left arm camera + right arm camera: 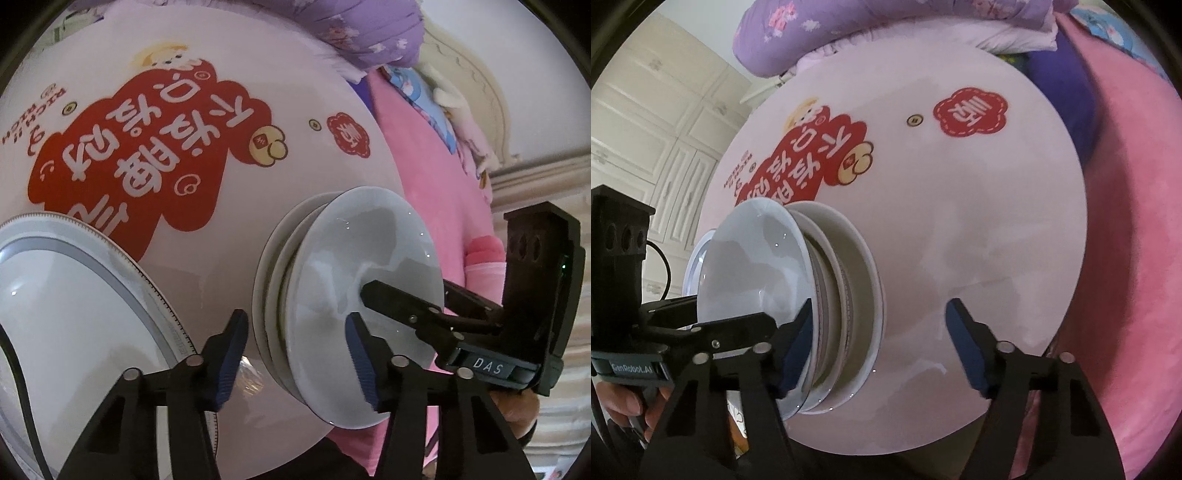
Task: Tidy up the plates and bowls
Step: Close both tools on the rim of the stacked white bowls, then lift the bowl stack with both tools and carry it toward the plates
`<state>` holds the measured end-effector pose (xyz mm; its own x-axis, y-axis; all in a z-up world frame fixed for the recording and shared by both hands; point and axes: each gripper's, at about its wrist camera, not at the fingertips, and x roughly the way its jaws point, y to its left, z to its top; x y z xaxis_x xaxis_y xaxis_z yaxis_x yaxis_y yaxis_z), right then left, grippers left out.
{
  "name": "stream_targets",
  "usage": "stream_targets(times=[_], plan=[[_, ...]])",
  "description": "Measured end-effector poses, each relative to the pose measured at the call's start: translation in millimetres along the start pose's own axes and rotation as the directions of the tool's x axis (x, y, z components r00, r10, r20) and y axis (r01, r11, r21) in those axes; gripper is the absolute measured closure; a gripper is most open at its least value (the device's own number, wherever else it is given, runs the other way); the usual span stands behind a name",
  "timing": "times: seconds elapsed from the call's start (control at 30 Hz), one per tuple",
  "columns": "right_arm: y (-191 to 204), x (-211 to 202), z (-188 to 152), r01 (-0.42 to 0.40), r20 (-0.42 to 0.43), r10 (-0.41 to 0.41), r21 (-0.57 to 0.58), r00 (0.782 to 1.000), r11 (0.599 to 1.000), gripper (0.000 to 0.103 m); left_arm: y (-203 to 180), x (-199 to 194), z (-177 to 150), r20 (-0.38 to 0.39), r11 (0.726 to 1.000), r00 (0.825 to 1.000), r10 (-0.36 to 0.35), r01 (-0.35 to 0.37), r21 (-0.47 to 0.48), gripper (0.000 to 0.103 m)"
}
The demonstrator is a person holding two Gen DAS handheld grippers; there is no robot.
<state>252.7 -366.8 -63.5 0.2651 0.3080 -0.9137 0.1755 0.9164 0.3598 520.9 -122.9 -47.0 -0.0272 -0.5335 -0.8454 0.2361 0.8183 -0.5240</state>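
Glossy white ceramic bowl stack: round, nested, on smooth round pink printed table.
Left gripper: half-open, ribbed blue pads straddle stack rim; contact unclear.
Right gripper: partly open, astride stack rim; grip unclear.

Counts, both wrist views:

- 1 round white bench with red printed cloud graphics.
- 1 stack of glossy white ceramic dishes on it. Layers visible edge-on: 1 deep bowl on top, then at least 2 plate rims under it, maybe 3. Exact count can't be resolved.
- 1 separate large white plate with grey patterned rim, beside the stack.
- 2 black two-finger claws with blue pads: left claw, right claw.
- 1 purple floral quilt roll.
- 1 pink blanket.
- 1 cream panelled wardrobe.
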Motion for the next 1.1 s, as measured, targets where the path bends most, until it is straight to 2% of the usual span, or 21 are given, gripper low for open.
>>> stream_targets(times=[0.23,0.33,0.67,1.1], plan=[[13,1,1,-0.033,-0.013,0.032,-0.021,0.999,0.999,0.058,7,3,2,0.001,0.999,1.0,-0.01,0.01,-0.048,0.068],[18,1,0,-0.012,-0.008,0.012,-0.023,1.0,1.0,0.057,6,3,2,0.003,0.999,1.0,-0.001,0.002,-0.052,0.069],[11,0,-3,-0.034,-0.03,0.035,0.016,0.999,0.999,0.059,7,0,0,0.008,0.998,1.0,-0.001,0.001,-0.062,0.073],[16,-8,-5,0.001,0.014,-0.001,-0.007,1.0,1.0,0.066,4,-5,-6,0.021,0.997,1.0,0.014,-0.013,-0.076,0.073]])
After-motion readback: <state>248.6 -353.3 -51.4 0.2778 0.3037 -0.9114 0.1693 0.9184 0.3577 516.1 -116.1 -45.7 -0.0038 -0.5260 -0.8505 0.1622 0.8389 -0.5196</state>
